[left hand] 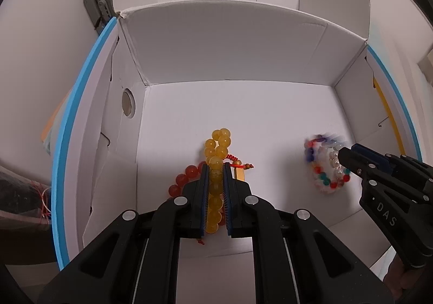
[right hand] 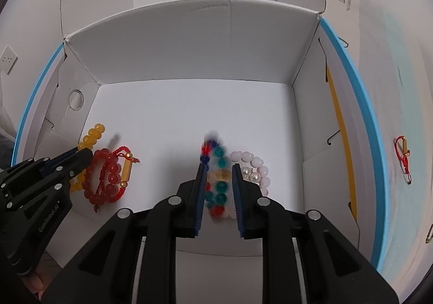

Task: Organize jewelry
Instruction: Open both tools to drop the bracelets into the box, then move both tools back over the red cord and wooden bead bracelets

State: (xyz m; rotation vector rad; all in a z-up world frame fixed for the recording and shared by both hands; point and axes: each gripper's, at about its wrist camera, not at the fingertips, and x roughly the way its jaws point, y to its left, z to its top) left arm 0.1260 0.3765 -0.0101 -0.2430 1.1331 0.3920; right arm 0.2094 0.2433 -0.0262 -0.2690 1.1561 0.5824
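Note:
My left gripper (left hand: pixel 215 166) is shut on a yellow bead bracelet (left hand: pixel 216 153) low inside a white cardboard box (left hand: pixel 230 41). Under it lie a red bead bracelet (right hand: pixel 101 176) and a red cord bracelet with a gold tube (right hand: pixel 125 168). My right gripper (right hand: pixel 218 166) has its jaws around a blurred multicoloured bead bracelet (right hand: pixel 217 168), with a small gap on each side. A pink bead bracelet (right hand: pixel 257 166) and a pearl one (right hand: pixel 250 174) lie beside it on the box floor.
The box's far wall and side flaps stand tall around both grippers. The box rests on a round white table with a blue rim (right hand: pixel 360 92). Another red cord bracelet (right hand: pixel 403 157) lies on the table at the right, outside the box.

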